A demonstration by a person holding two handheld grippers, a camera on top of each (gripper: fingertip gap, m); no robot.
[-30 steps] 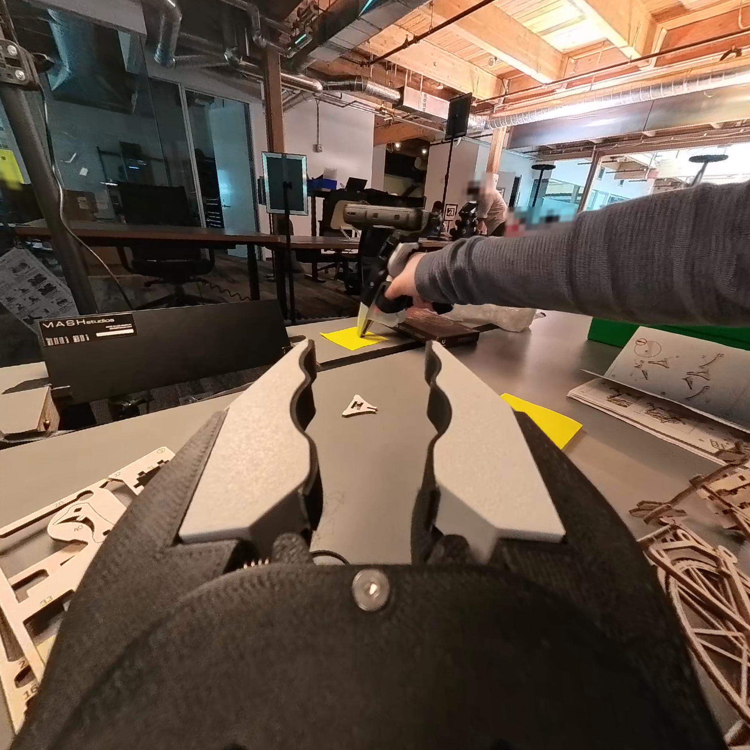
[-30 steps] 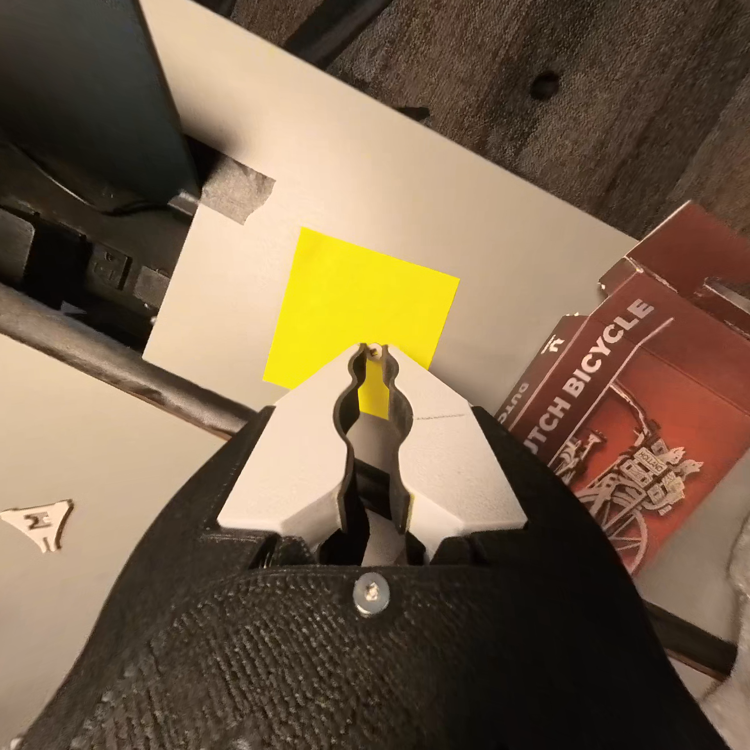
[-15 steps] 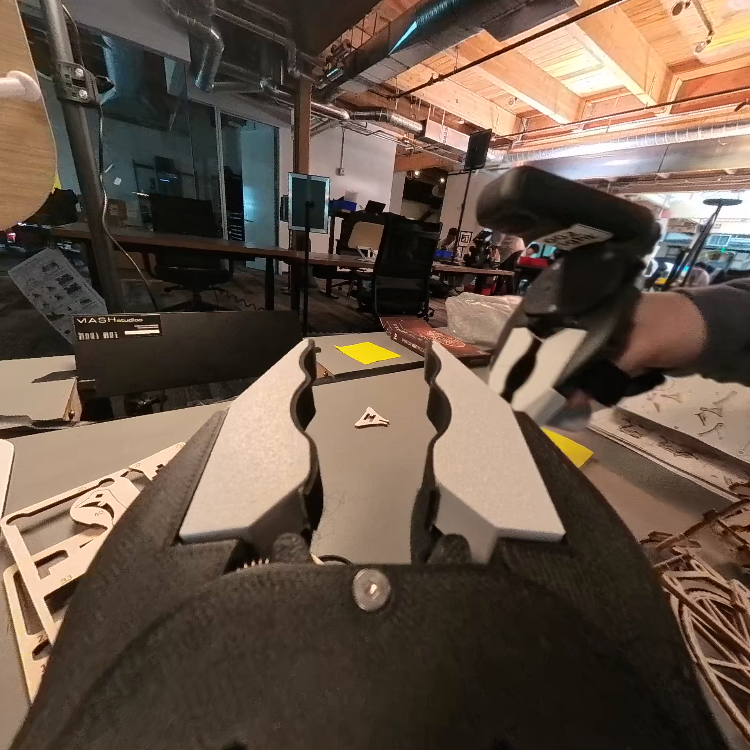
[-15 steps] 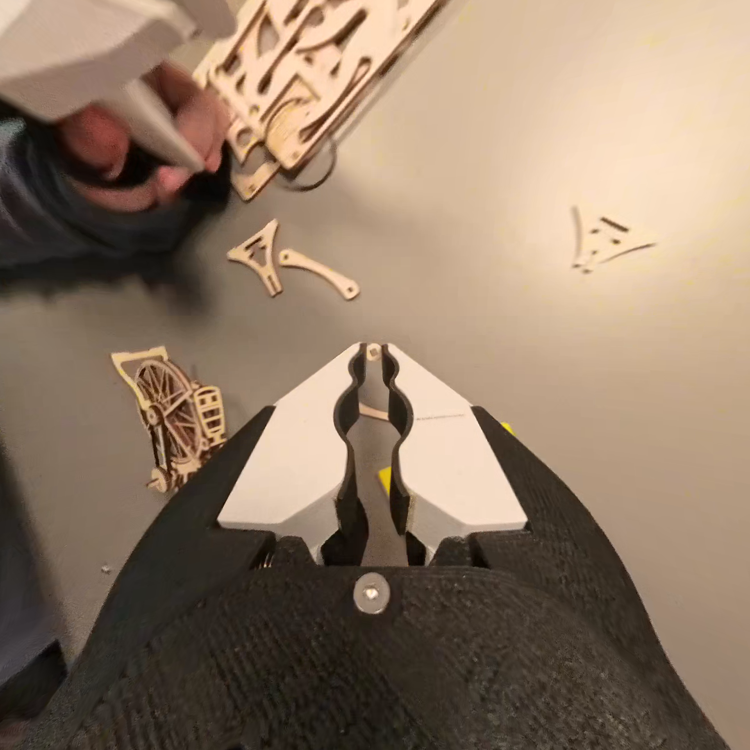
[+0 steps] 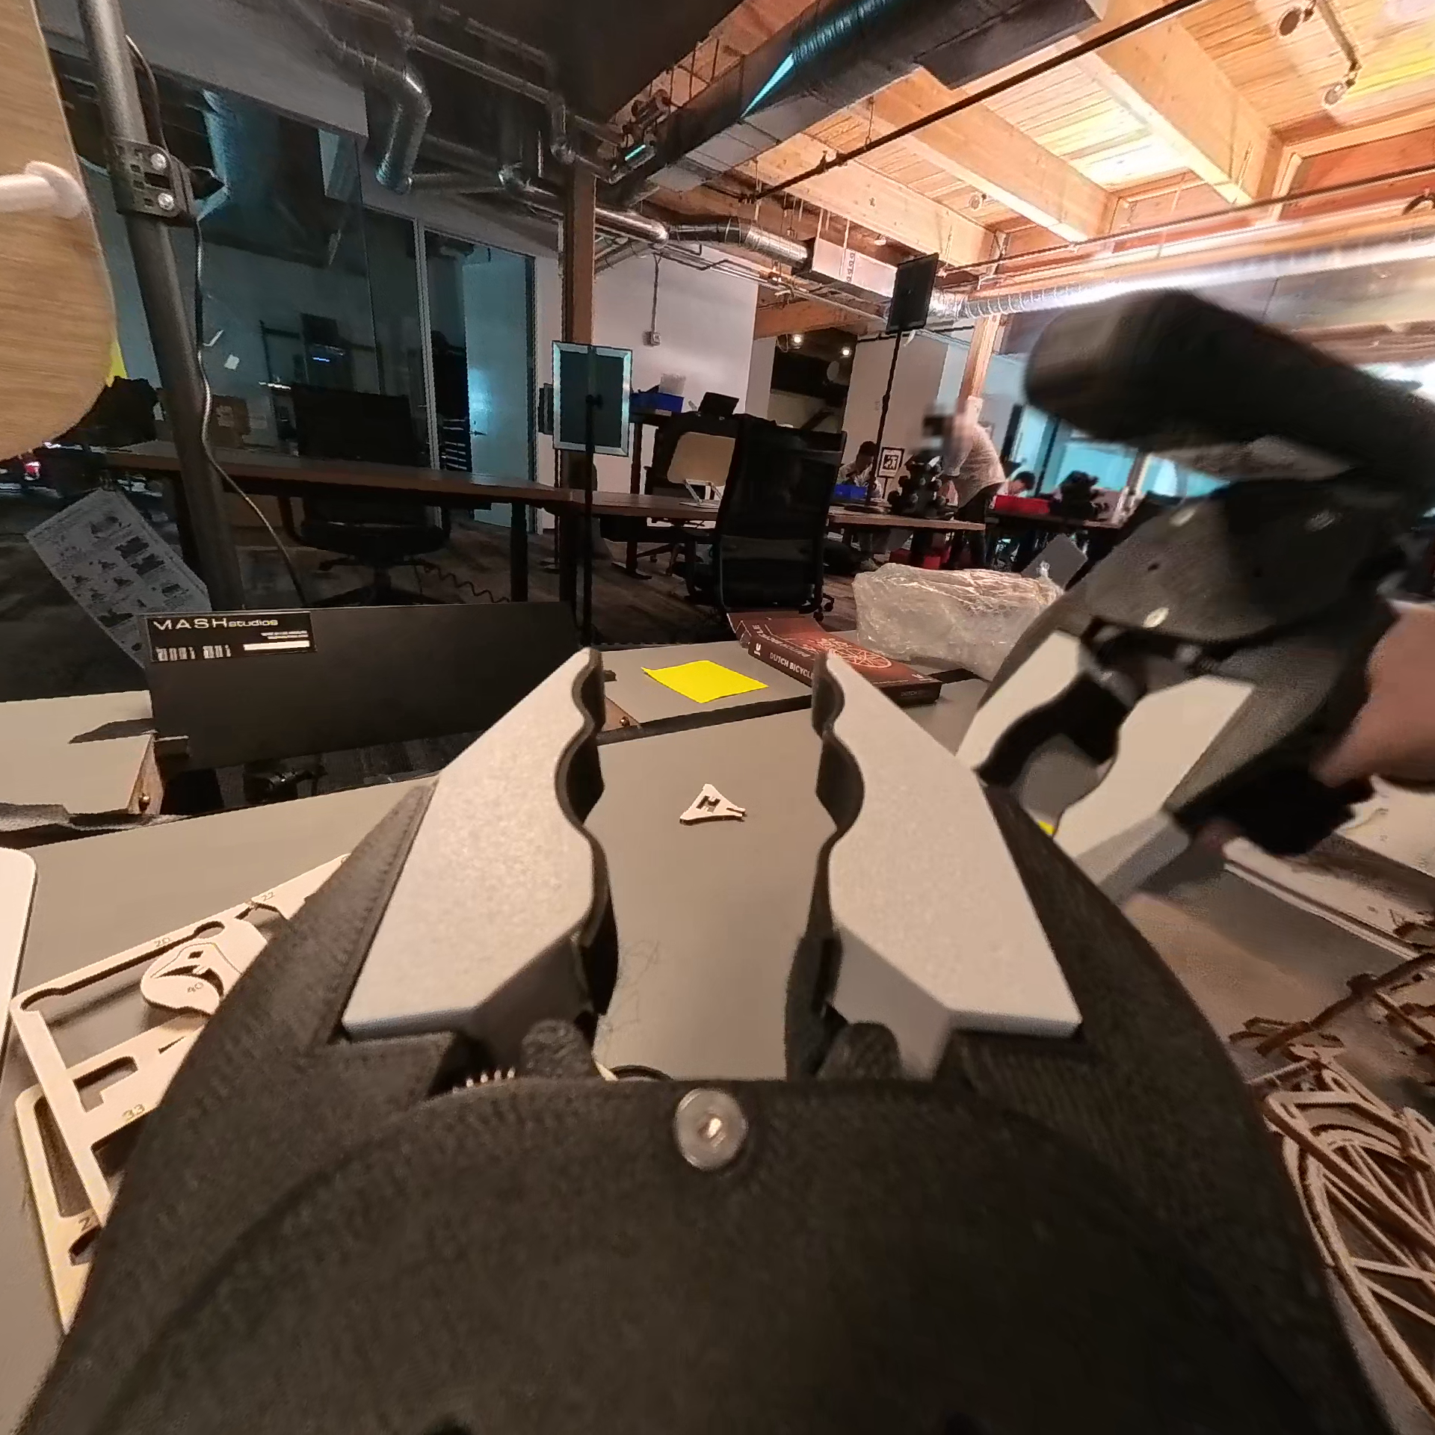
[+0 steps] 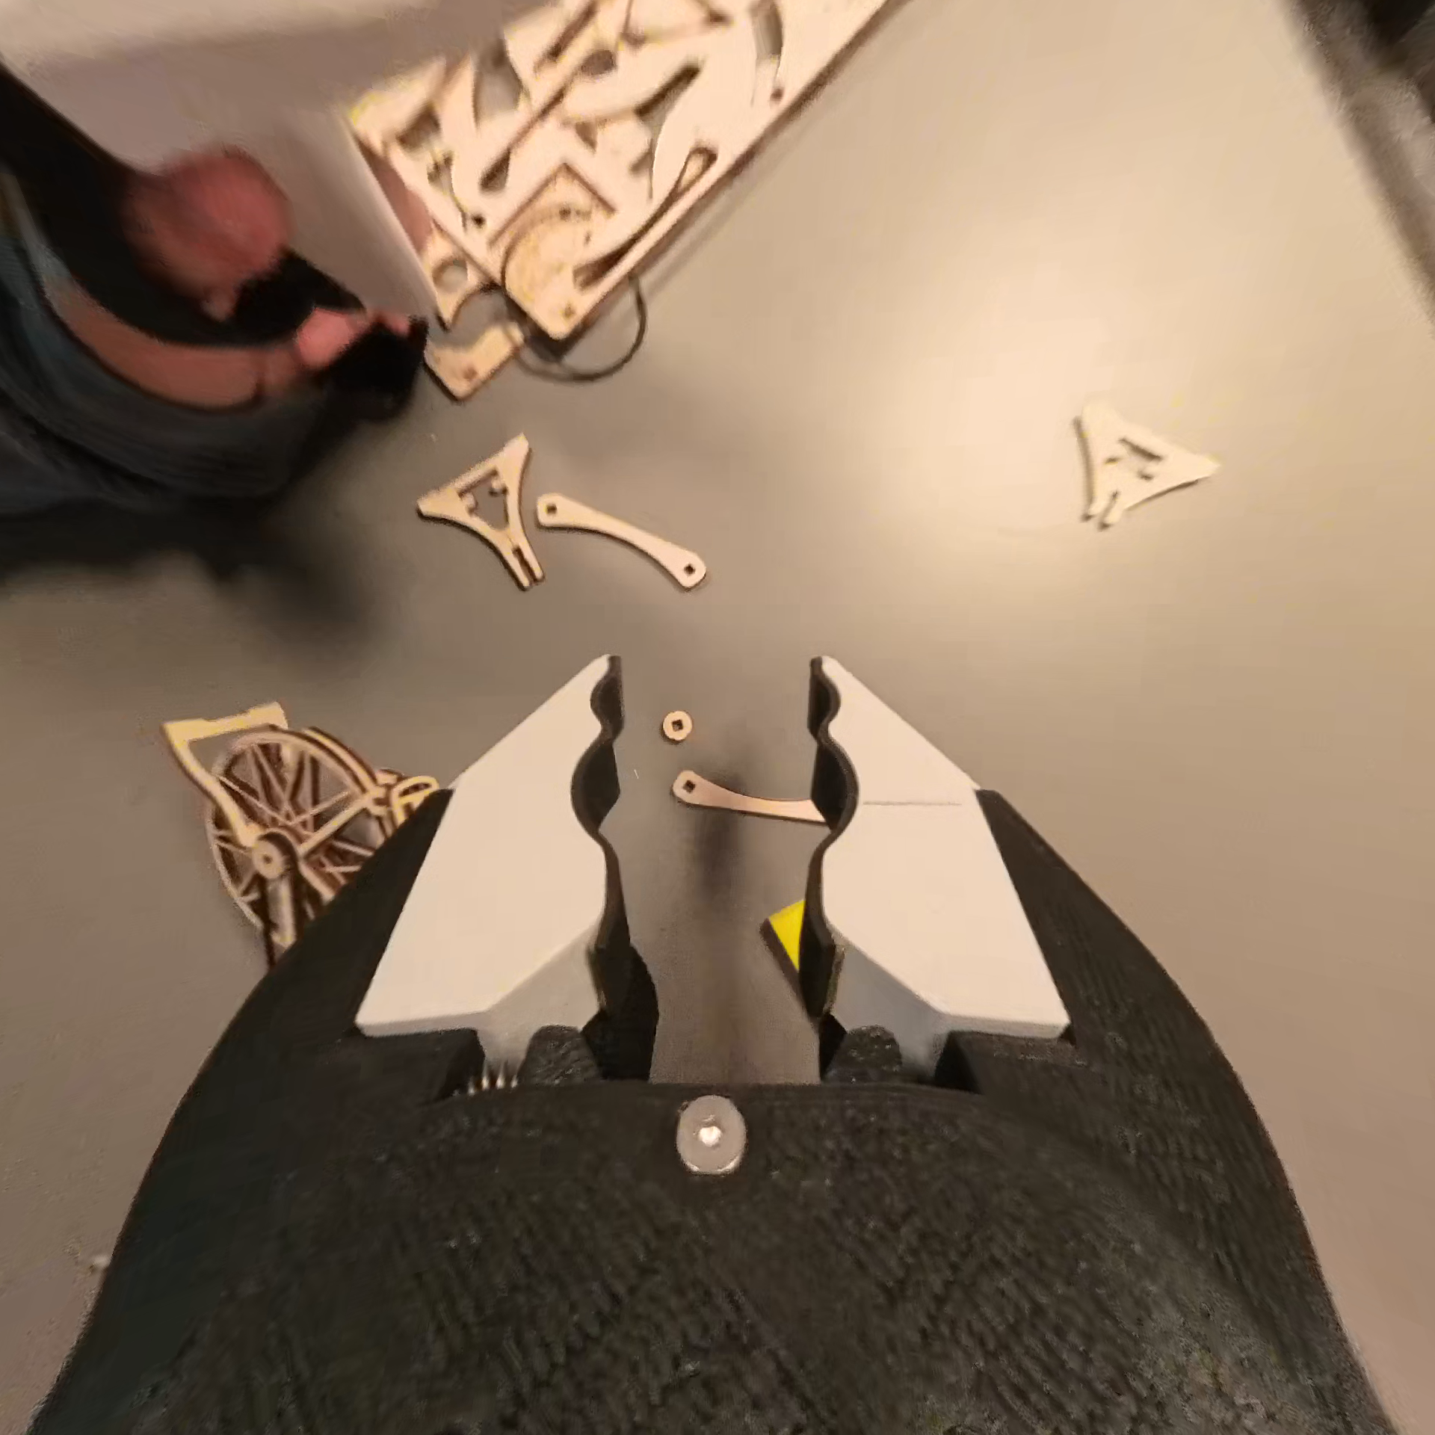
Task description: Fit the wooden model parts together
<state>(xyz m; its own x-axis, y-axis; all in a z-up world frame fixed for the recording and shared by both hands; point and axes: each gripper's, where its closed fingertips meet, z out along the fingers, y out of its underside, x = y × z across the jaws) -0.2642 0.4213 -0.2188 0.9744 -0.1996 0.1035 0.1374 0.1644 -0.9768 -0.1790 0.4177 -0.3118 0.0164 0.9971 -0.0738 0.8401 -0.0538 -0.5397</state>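
Note:
My right gripper (image 6: 714,668) is open and points down at the grey table (image 6: 1009,699). A small wooden ring (image 6: 677,727) lies on the table between its fingertips, with a thin curved strip (image 6: 745,800) just behind it. A forked triangular part (image 6: 489,505) and a curved arm (image 6: 621,540) lie farther ahead. A small triangular part (image 6: 1134,470) lies to the right; it also shows in the left wrist view (image 5: 710,804). My left gripper (image 5: 707,683) is open and empty, low over the table. The right gripper (image 5: 1048,807) is close on its right.
A partly built wooden wheel assembly (image 6: 287,807) lies at the left, and punched-out wooden sheets (image 6: 606,132) at the top. A hand (image 6: 233,256) holds the left gripper. A yellow note (image 5: 703,682), a red box (image 5: 823,660) and a plastic bag (image 5: 947,613) sit at the back.
My right gripper moved from the far yellow note back over the middle of the table, shut on the small ring. It has now opened and the ring lies on the table. The left gripper stayed open.

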